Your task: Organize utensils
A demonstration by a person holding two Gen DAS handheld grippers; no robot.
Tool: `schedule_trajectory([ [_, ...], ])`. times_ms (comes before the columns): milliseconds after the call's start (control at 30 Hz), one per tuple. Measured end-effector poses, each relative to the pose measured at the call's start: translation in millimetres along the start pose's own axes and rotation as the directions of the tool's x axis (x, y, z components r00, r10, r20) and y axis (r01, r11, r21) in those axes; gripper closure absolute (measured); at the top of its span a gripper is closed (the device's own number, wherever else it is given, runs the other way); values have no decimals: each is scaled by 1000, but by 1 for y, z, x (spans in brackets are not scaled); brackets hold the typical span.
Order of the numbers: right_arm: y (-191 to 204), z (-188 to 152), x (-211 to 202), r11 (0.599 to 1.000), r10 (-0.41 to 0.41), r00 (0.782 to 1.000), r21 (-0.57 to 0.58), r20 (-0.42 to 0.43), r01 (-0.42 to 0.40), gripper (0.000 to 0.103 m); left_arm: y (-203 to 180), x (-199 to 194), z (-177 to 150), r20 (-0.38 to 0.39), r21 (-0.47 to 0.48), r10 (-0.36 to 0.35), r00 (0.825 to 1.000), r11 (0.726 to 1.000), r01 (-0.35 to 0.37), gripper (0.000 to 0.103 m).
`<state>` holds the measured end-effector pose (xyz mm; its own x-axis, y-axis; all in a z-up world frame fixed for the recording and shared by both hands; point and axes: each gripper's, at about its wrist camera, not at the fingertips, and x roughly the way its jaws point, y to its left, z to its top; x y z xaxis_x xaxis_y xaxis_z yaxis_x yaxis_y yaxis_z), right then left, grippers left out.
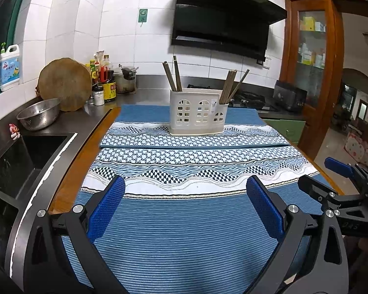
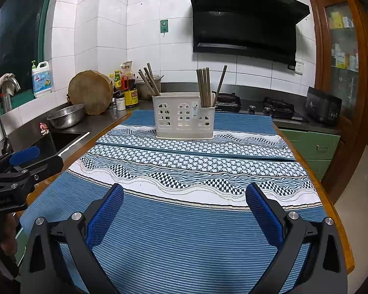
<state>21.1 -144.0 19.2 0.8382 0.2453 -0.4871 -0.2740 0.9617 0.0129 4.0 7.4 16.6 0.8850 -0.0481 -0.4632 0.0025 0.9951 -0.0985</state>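
Note:
A white plastic utensil holder (image 1: pixel 197 112) (image 2: pixel 184 118) stands upright on the far placemat. Brown chopsticks lean in its left compartment (image 1: pixel 173 76) (image 2: pixel 148 79) and several more in its right compartment (image 1: pixel 231 85) (image 2: pixel 207 85). My left gripper (image 1: pixel 185 183) is open and empty, low over the near blue placemat (image 1: pixel 184 232). My right gripper (image 2: pixel 184 191) is open and empty beside it. Each gripper shows at the edge of the other's view: the right one (image 1: pixel 341 174), the left one (image 2: pixel 24 161).
A sink (image 1: pixel 14 161) and steel colander (image 1: pixel 39 114) lie to the left, with a round wooden board (image 1: pixel 66 83), bottles (image 1: pixel 105 80) and a pot behind. A gas stove (image 2: pixel 269 107) and a black appliance (image 2: pixel 323 109) sit at back right. The table's right edge (image 2: pixel 331 196) drops to the floor.

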Motion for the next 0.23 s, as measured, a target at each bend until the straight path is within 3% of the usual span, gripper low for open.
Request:
schedule_trajectory([
  [233, -1, -1, 2, 1000, -6, 1000, -4, -6, 6, 7, 1, 4, -1, -17, 0, 4, 1000, 1000, -4, 5],
])
